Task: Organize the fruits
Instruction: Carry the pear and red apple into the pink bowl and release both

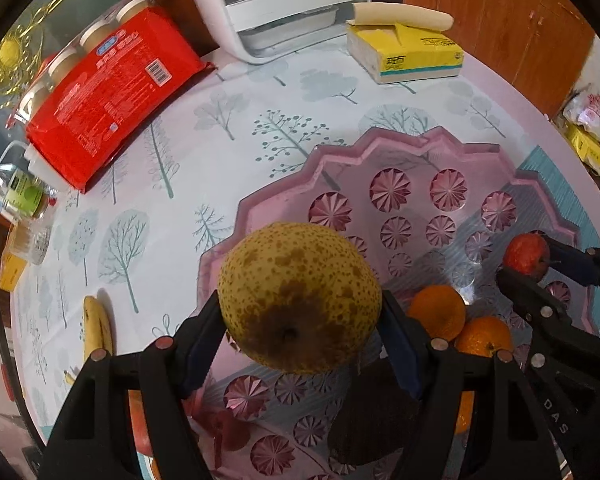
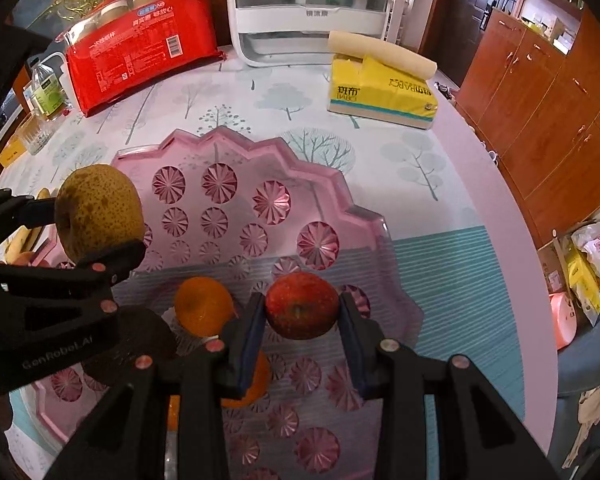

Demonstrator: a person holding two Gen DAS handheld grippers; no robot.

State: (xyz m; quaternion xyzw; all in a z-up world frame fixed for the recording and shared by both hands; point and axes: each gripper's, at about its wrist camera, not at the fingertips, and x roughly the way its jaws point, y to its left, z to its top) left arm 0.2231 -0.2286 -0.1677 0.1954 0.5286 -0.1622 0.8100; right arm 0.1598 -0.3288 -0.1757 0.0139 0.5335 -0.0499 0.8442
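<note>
My left gripper (image 1: 302, 320) is shut on a large speckled yellow-brown pear (image 1: 300, 296) and holds it over the left part of the pink plastic tray (image 1: 380, 152). The pear also shows in the right wrist view (image 2: 98, 210). My right gripper (image 2: 302, 320) is shut on a small red apple (image 2: 302, 304) above the tray (image 2: 340, 200); the apple shows at the right in the left wrist view (image 1: 526, 254). Oranges (image 1: 438, 310) lie in the tray below the grippers, and they show in the right wrist view (image 2: 204, 306). Bananas (image 1: 96, 328) lie on the tablecloth left of the tray.
A red package of cups (image 1: 108, 100), a yellow tissue pack (image 1: 408, 52) and a white appliance (image 1: 284, 4) stand at the back. Bottles and a glass (image 1: 24, 196) sit at the left edge. Wooden cabinets (image 2: 540, 112) stand to the right, beyond the table's round edge.
</note>
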